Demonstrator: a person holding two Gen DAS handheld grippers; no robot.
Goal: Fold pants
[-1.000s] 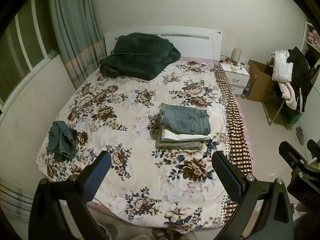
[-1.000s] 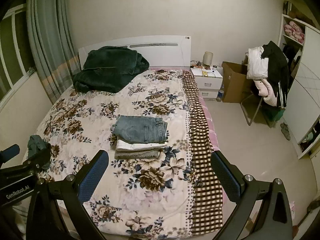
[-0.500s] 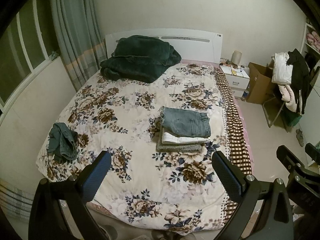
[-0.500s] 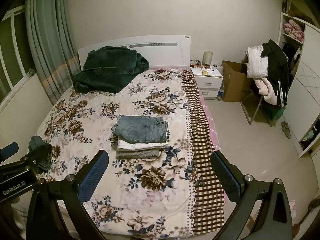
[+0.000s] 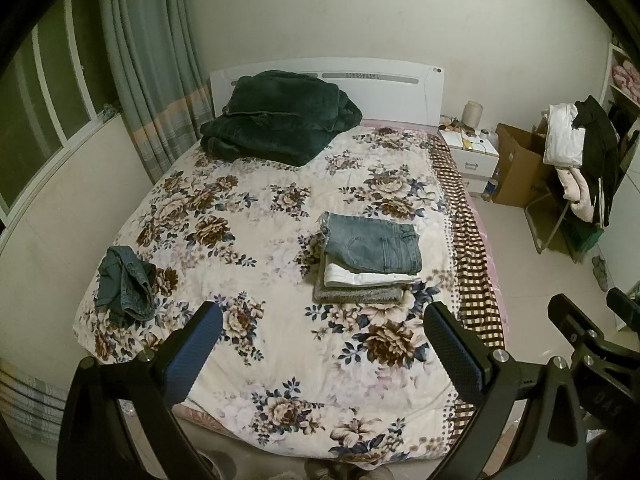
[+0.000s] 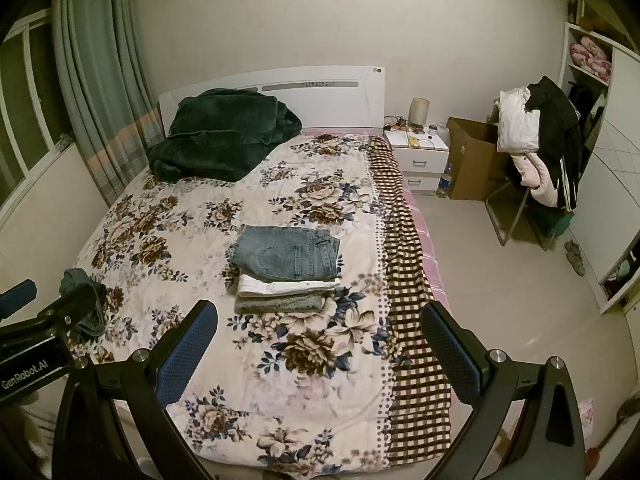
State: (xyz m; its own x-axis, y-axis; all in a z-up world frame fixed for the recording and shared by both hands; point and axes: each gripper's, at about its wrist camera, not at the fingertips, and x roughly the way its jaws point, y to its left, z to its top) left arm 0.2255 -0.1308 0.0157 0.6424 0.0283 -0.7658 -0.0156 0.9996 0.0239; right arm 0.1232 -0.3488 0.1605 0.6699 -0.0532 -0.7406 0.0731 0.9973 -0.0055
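Left gripper point(image 5: 322, 344) hangs off the foot edge of the bed point(image 5: 280, 408), jaws spread wide, nothing between them; blue textured pads point(image 5: 192, 356) on black frames. Right gripper point(image 6: 318, 344) likewise at the foot edge, jaws wide apart, holding nothing, same dimpled blue pads point(image 6: 186, 356).

Crumpled denim pants point(image 5: 126, 284), dark blue-grey and bunched in a lump, lie near the bed's left edge toward the foot corner, well apart from both grippers. In the right wrist view they are partly hidden behind the left gripper's black body.

Stack of folded clothes point(image 5: 368, 260) sits right of the bed's middle, near the right edge: light-blue jeans on top, flat rectangle with seams and a pocket showing, a white piece under it, a grey fuzzy piece at the bottom.

Quilt point(image 5: 256, 216) is cream with brown and navy flower print, soft and slightly wrinkled; a brown-and-cream checked strip point(image 6: 404, 280) runs along the right edge. Dark green plush blanket point(image 5: 276, 124), loosely folded, is at the head-left corner against the white headboard point(image 5: 400, 88).
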